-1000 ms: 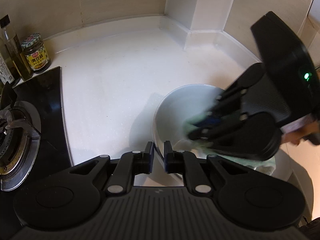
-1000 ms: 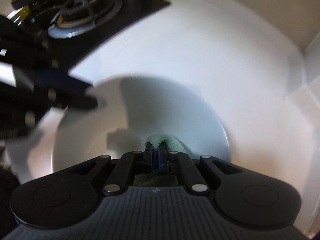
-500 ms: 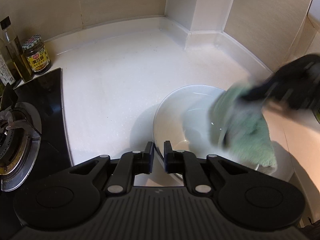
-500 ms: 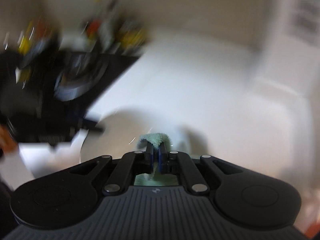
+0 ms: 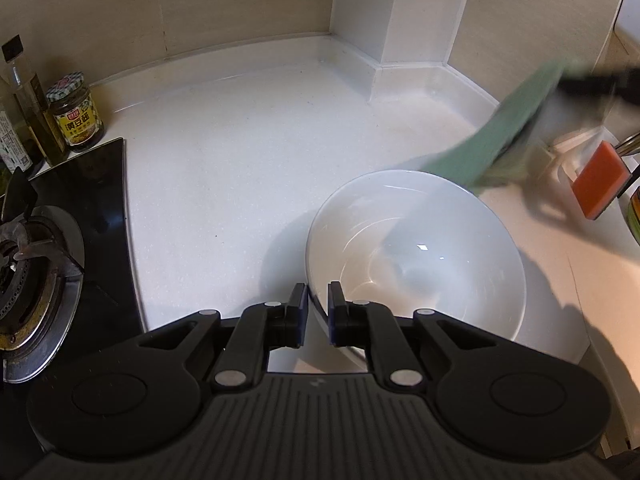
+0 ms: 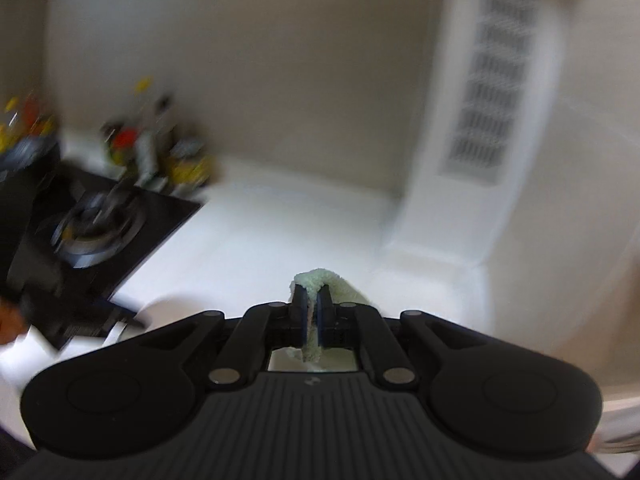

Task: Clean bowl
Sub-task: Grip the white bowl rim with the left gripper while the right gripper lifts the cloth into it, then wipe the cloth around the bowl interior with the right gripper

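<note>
Left gripper [image 5: 317, 307]: bottom centre of the left wrist view; its jaws are closed on the near rim of the bowl, one finger outside the wall and one inside.
Right gripper [image 6: 311, 312]: bottom centre of the right wrist view; its jaws are clamped on a fold of the green cloth [image 6: 320, 278], which bulges up over the fingertips.
Bowl [image 5: 416, 256]: white, lower right of centre in the left wrist view, upright on the counter [image 5: 240, 148], with glints on its inner wall.
Green cloth, left wrist view [image 5: 504, 136]: a blurred streak at upper right, above the bowl's far rim and apart from it.
Sponge [image 5: 598, 184]: orange, right edge of the frame.
Gas burner [image 5: 28, 276]: left edge, on a black hob.
Sauce jar [image 5: 76, 110]: upper left, beside an oil bottle [image 5: 34, 112].
Right wrist view: heavily blurred.
</note>
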A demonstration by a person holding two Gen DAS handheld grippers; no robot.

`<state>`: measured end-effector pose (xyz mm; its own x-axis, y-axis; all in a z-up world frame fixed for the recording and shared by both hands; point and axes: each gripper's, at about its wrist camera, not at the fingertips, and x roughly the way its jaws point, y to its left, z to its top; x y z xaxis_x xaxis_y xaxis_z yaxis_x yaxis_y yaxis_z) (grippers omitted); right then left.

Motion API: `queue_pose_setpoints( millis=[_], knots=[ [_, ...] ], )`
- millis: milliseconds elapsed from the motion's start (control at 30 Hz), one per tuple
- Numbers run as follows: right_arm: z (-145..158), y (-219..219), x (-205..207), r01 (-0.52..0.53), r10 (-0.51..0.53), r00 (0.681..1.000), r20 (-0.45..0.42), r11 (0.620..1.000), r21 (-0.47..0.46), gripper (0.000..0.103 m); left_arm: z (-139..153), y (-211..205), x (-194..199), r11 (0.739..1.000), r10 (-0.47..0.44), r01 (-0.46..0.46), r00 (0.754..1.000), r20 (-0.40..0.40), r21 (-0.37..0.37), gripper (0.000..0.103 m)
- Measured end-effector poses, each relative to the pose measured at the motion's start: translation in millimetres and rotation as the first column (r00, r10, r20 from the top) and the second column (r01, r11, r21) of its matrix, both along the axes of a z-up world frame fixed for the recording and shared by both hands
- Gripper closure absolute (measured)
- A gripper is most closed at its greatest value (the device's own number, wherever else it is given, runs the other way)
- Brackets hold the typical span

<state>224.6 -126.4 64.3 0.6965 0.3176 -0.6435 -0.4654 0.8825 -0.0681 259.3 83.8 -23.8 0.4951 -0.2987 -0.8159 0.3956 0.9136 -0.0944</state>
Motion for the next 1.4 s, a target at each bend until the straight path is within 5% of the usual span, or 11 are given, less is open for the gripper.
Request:
queue_pose_setpoints(
  millis=[233, 367, 467, 567, 700, 833, 933, 1267, 1400],
  knots=[
    [-39.3, 43.3, -16.5, -0.132, 0.133, 0.979, -0.152, 0.991, 0.015, 0.1, 0.4, 0.1, -0.1, 1.0, 0.004, -0.004, 1.0, 0.001, 0.002, 0.094],
    [-31.4, 42.4, -21.5, -0.138, 0.159, 0.976, -0.149, 0.98, 0.141, 0.098, 0.5, 1.2, 0.6, 1.0, 0.002, -0.002, 1.0, 0.001, -0.004, 0.094],
    [-45.6, 53.1, -12.6, -0.129, 0.147, 0.962, -0.23, 0.987, 0.093, 0.084, 0.5, 1.8, 1.0, 1.0, 0.0, 0.0, 1.0, 0.003, -0.007, 0.094],
    [-44.5, 60.1, -22.8, -0.179, 0.187, 0.958, -0.217, 0.982, 0.058, 0.082, 0.2, 2.5, 1.3, 1.0, 0.0, 0.0, 1.0, 0.003, -0.009, 0.094],
    [-24.7, 52.7, -36.4, -0.245, 0.276, 0.942, -0.191, 0.955, 0.167, 0.082, -0.2, 2.7, 0.9, 1.0, 0.005, -0.005, 1.0, 0.004, -0.012, 0.094],
    [-16.4, 25.3, -18.3, -0.034, 0.055, 0.989, -0.141, 0.989, 0.145, 0.081, 0.0, 2.2, 0.4, 1.0, 0.01, -0.01, 1.0, 0.006, -0.015, 0.094],
    [-34.0, 12.2, 8.3, 0.138, -0.126, 0.975, -0.184, 0.989, 0.056, 0.077, 0.5, 1.2, 0.1, 1.0, 0.014, -0.014, 1.0, 0.007, -0.014, 0.094],
    [-87.8, 52.9, 45.3, -0.013, -0.017, 0.964, -0.267, 0.994, -0.112, 0.077, 1.0, -0.3, -2.1, 0.998, 0.052, -0.052, 0.999, 0.004, -0.02, 0.094],
    [-99.0, 51.7, 60.3, -0.011, -0.014, 0.944, -0.331, 0.997, -0.072, 0.078, 1.1, -0.9, -5.1, 0.995, 0.091, -0.091, 0.996, -0.003, -0.035, 0.093]
  ],
)
